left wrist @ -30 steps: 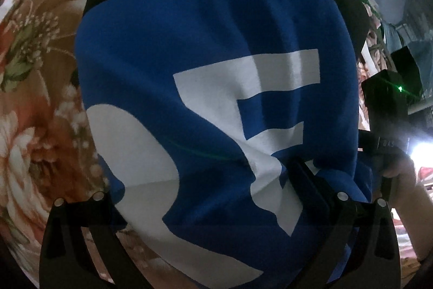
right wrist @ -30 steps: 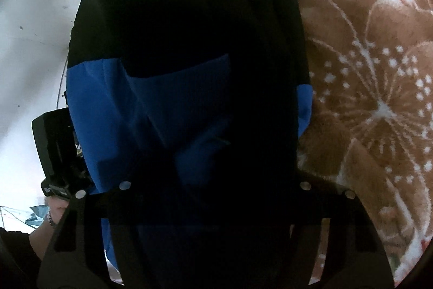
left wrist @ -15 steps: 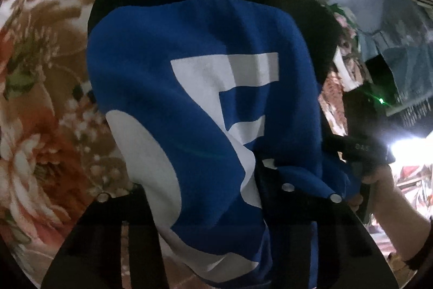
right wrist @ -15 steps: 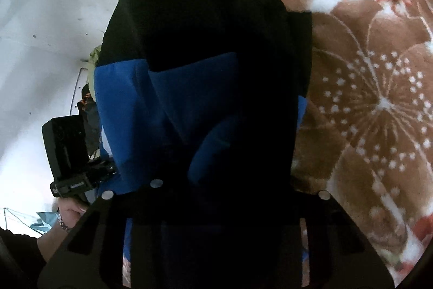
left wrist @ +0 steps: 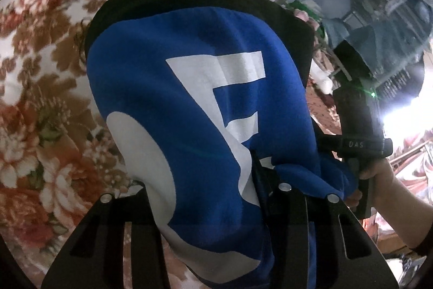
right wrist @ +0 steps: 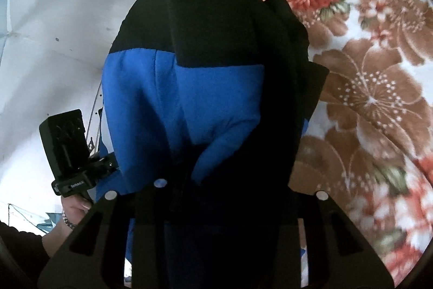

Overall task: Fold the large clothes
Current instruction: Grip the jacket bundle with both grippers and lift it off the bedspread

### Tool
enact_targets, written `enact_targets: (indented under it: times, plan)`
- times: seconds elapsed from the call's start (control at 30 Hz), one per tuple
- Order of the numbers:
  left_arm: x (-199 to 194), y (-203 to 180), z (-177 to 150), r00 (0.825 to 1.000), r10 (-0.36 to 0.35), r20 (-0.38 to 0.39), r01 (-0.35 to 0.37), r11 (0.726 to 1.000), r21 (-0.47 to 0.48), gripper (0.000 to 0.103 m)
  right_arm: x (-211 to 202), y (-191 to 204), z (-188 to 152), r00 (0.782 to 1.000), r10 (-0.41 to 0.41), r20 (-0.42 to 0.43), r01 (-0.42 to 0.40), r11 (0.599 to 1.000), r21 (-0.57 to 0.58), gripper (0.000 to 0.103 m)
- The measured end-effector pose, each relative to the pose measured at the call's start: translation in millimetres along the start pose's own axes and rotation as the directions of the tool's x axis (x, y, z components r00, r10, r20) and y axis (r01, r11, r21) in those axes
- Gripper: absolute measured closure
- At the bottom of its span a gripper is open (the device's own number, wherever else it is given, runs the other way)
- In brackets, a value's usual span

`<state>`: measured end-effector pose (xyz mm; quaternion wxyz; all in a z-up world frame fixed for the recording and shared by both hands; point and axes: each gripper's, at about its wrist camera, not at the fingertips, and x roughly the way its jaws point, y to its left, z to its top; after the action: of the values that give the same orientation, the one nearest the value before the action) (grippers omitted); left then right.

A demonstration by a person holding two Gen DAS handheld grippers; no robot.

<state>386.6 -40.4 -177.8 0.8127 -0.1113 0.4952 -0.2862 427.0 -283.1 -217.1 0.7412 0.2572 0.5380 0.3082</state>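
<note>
Nearest you, the left gripper (left wrist: 213,197) is clamped on the near edge of the thick blue-and-black fleece garment with big white letters (left wrist: 189,104), and the right gripper (right wrist: 216,194) pinches the same edge of it, blue and black on this side (right wrist: 205,104). It hangs from both over the brown, red and white floral blanket (right wrist: 365,104). No neat fold shows yet, so judge most folding still ahead.

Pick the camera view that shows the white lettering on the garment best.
The left wrist view: the white lettering fills the blue panel of the garment, facing the camera. The right wrist view shows only the garment's plain blue and black side, no lettering.
</note>
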Motion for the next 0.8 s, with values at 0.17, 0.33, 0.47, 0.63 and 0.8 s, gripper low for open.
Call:
enact_targets:
  times: [0.17, 0.33, 0.47, 0.63, 0.8]
  plan:
    - [-45.6, -64.3, 10.3, 0.999, -0.033, -0.003, 0.033, 0.997, 0.069, 0.062, -59.1, 49.3, -12.2, 0.997, -0.039, 0.063, 0.038, 0.999, 0.018, 0.069]
    - [-60.2, -132.4, 13.2, 0.995, -0.095, -0.036, 0.099, 0.987, 0.131, 0.062, -138.1, 70.4, -39.8, 0.984, -0.101, 0.146, 0.089, 0.992, 0.086, 0.069]
    - [-41.1, -201.6, 9.4, 0.987, -0.138, -0.087, 0.152, 0.970, 0.191, 0.062, -196.0, 51.1, -66.6, 0.968, -0.155, 0.199, 0.124, 0.979, 0.162, 0.069]
    - [13.9, -286.5, 11.2, 0.976, -0.174, -0.135, 0.203, 0.948, 0.245, 0.062, -282.0, -2.2, -102.6, 0.949, -0.203, 0.239, 0.145, 0.960, 0.240, 0.069]
    - [110.9, -372.4, 15.4, 0.957, -0.225, -0.184, 0.270, 0.925, 0.268, 0.062, -365.8, -84.8, -123.9, 0.927, -0.272, 0.258, 0.197, 0.939, 0.282, 0.069]
